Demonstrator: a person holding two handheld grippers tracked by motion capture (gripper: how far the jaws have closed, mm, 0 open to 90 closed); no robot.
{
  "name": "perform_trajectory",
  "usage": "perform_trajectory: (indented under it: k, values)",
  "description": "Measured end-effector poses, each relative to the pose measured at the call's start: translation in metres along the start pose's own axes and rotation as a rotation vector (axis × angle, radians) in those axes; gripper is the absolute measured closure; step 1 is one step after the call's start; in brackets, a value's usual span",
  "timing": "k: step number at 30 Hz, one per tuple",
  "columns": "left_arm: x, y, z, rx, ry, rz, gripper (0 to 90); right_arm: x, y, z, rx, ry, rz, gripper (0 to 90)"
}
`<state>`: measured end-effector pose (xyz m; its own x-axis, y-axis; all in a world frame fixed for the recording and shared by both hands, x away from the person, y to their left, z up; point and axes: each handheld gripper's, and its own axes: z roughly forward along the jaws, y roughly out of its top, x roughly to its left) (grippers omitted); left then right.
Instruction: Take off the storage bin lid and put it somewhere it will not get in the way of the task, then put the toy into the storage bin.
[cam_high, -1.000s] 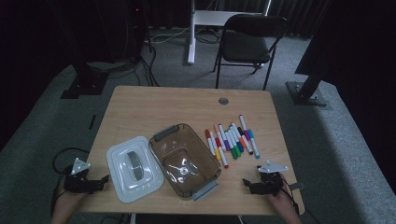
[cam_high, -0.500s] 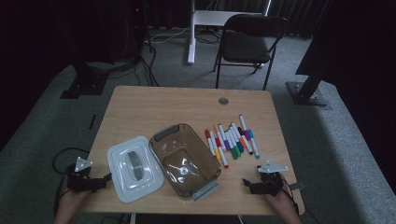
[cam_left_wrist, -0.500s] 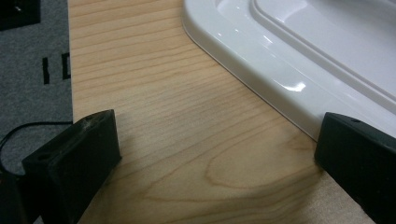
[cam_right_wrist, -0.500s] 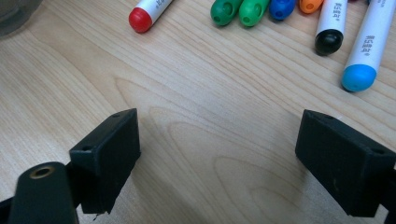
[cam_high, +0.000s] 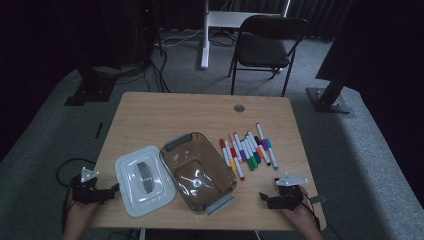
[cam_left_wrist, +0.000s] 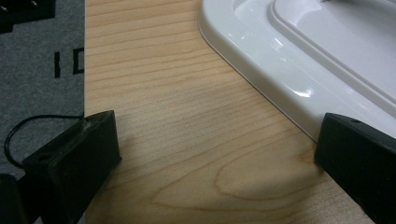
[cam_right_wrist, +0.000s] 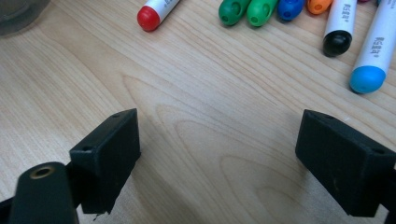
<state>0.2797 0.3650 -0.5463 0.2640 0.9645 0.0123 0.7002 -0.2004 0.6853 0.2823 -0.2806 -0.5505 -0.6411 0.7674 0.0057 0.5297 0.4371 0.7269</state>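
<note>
High view: I've got the left gripper (cam_high: 114, 189) at the near-left edge of the desk (cam_high: 165, 110), just beside the white lid (cam_high: 144, 180), and the right gripper (cam_high: 262, 198) near the front-right corner, just below the markers (cam_high: 247, 150). Both sit low over the wood w/ nothing between the jaws.

Left gripper view: jaws spread wide, bare wood in the gap. The lid (cam_left_wrist: 299, 60) is glossy white plastic w/ a rounded corner and a raised inner step; its rim lies right by the right-hand jaw, can't tell if touching. High view shows a grey handle set in the lid's middle. Lid lies flat, touching or just beside the clear brownish container (cam_high: 198, 171), which has grey clips at both ends and is angled on the desk.

Right gripper view: jaws also wide apart, holding nothing. Ahead of them a row of marker caps: red (cam_right_wrist: 150, 17), two green (cam_right_wrist: 247, 10), blue (cam_right_wrist: 290, 8), orange, black (cam_right_wrist: 337, 42), light blue (cam_right_wrist: 367, 77). White barrels carry small dark print; on the black-capped and light-blue ones I can see lettering but it's too small to read for sure. Markers lie side by side in a loose row, right of the container, well apart from the lid.
</note>
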Motion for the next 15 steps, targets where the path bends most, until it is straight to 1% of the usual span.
perform_trajectory:
  k: [11, 13, 15]
  values:
    - [0.0, 0.0001, 0.0, 0.0, -0.002, 0.001, 0.5, 0.0007, -0.0014, -0.0015, 0.001, 0.013, -0.014, 13.0]
    - [0.0, 0.0001, 0.0, 0.0, -0.002, 0.001, 0.5, 0.0008, -0.0011, -0.0026, 0.01, 0.014, -0.01, 13.1]
    - [0.0, 0.0001, 0.0, 0.0, -0.002, 0.001, 0.5, 0.0019, -0.0008, -0.0035, 0.021, 0.001, -0.003, 13.2]
